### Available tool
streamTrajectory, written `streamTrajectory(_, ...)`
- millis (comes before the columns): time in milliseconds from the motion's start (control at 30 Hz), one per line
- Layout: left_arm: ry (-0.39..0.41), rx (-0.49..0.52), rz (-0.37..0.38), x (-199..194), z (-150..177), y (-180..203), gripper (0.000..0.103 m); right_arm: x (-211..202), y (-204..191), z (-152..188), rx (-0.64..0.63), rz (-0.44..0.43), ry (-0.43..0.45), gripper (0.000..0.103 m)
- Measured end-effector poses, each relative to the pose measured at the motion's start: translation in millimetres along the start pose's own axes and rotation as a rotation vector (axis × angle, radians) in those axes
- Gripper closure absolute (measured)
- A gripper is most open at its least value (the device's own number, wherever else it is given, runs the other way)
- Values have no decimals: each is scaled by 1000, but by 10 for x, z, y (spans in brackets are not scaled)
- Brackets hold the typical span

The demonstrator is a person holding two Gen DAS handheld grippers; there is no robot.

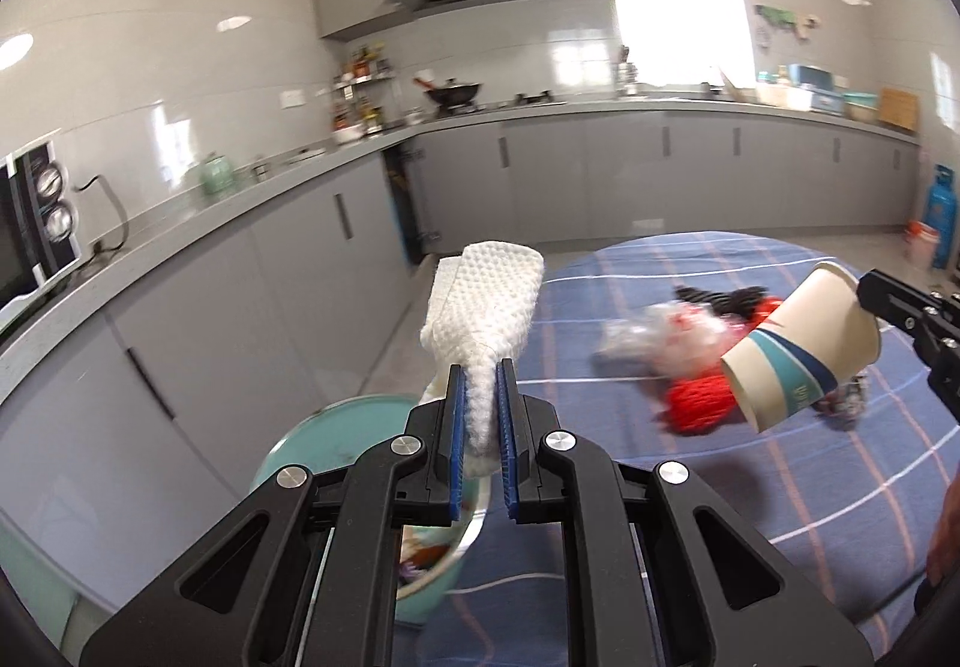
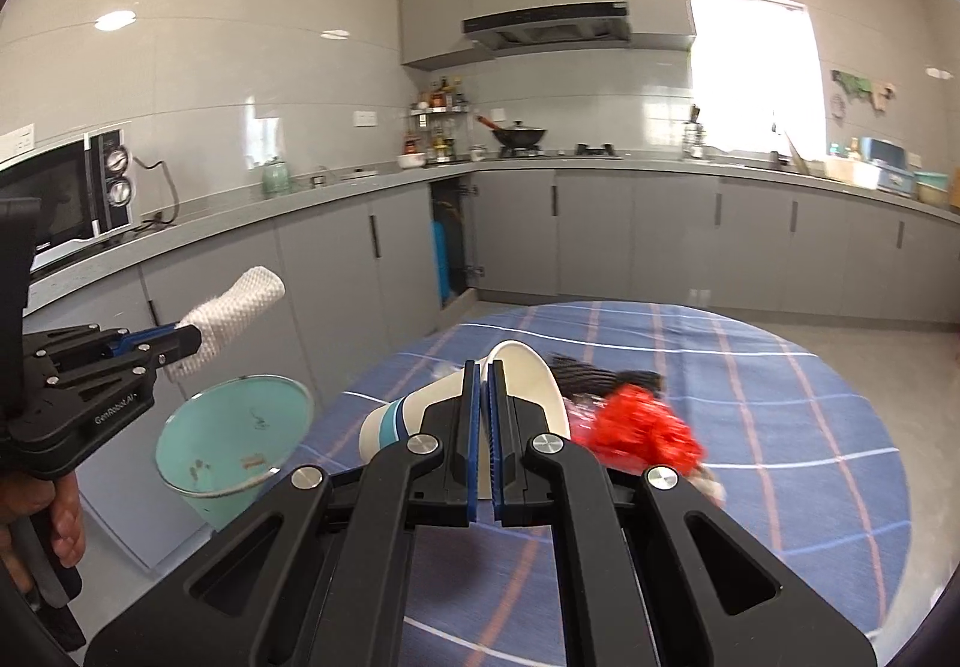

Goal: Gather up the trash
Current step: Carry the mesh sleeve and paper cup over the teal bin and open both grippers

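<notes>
My left gripper [image 1: 480, 367] is shut on a white dimpled paper towel [image 1: 486, 301] that sticks up from its blue pads, held above a teal trash bin [image 1: 336, 427]. In the right wrist view the left gripper [image 2: 195, 340] holds the paper towel [image 2: 240, 301] up and left of the bin [image 2: 234, 439]. My right gripper [image 2: 482, 364] is shut on the rim of a white paper cup [image 2: 528, 385] with blue bands, tipped on its side. The left wrist view shows the cup [image 1: 804, 343] hanging from the right gripper [image 1: 870, 301] over the table.
A round table with a blue checked cloth [image 2: 780, 427] carries a pile of red, black and clear plastic scraps [image 2: 642, 427]. Grey kitchen counters [image 2: 600, 169] run along the walls, with a microwave [image 2: 66, 199] at left. A hand [image 2: 54, 511] grips the left handle.
</notes>
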State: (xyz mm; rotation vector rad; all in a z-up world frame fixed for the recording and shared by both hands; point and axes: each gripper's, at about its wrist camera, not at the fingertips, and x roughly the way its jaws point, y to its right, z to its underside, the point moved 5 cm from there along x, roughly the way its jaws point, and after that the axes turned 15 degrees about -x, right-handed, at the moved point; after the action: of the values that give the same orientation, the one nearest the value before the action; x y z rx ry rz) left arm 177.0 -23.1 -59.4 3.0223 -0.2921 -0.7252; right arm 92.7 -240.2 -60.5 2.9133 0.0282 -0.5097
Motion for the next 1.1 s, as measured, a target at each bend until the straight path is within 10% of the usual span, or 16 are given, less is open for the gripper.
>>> streamTrajectory(533,3,-47,-240,266,-47,-918,92,688,-845,-322,-70,-195,16,100)
streamTrajectory(1100,-73,-95,-304,633,150,-1308,89,1290,-1576,-345,-150,-335,-26,100)
